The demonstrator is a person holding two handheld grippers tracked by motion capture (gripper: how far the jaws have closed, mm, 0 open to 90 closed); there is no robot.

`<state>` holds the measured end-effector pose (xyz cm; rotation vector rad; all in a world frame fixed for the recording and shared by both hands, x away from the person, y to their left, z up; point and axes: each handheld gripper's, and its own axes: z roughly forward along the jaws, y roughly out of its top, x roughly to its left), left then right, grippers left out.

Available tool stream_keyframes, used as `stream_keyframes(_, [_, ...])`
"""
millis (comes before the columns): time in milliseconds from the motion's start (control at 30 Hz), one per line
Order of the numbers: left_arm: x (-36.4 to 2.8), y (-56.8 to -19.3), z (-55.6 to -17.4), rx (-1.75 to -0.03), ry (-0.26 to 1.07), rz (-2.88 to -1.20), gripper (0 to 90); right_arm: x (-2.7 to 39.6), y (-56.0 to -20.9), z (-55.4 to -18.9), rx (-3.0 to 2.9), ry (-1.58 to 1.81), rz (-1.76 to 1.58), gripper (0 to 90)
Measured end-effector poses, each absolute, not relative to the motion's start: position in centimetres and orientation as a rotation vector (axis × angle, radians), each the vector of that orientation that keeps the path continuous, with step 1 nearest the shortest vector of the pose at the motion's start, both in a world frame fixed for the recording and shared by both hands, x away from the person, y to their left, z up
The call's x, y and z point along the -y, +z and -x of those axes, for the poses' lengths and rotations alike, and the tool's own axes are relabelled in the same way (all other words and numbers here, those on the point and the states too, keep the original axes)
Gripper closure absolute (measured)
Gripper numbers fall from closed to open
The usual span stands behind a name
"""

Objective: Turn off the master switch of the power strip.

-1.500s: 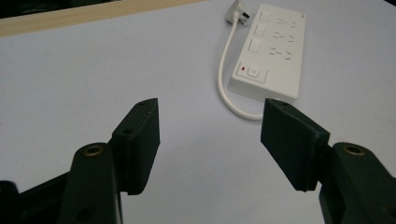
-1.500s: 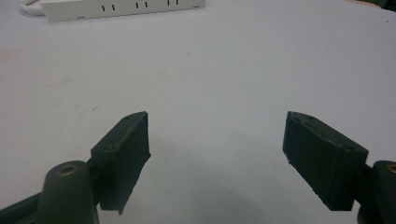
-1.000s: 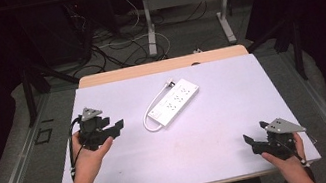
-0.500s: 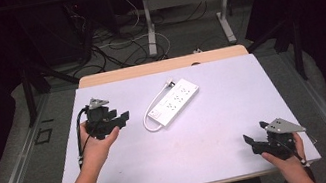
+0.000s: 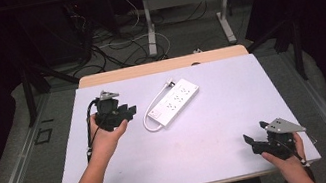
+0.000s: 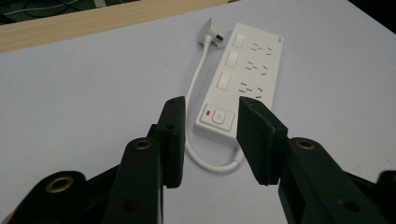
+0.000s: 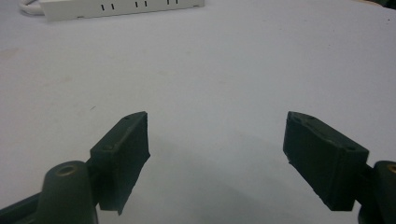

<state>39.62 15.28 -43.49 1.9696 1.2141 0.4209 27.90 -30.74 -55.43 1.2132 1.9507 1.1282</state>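
A white power strip with three sockets lies slanted on the pale table, its short cord looping round to a white plug. My left gripper hovers just left of the strip, open and holding nothing. In the left gripper view its jaws frame the strip's switch end without touching it. My right gripper rests near the table's front right corner, wide open and empty. The strip lies far ahead of it.
The table has a wooden strip along its far edge. Beyond it are table legs and loose cables on the floor. Bare tabletop stretches between the two grippers.
My left gripper has moved forward and to the right, closing in on the power strip's near end. The right gripper has stayed still.
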Motion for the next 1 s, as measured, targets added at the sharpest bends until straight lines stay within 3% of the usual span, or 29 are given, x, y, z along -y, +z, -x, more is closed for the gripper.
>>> stream_keyframes(567, [-12.3, -43.8, -41.6, -1.204, 0.399, -1.982, 73.4, 30.8, -55.4, -27.8, -1.960, 1.113, -1.229, 22.0])
stream_keyframes(1000, [-10.0, -45.2, -43.4, -1.236, 0.409, -2.039, 88.2, 30.9, -55.5, -27.9, -1.953, 1.138, -1.236, 22.1])
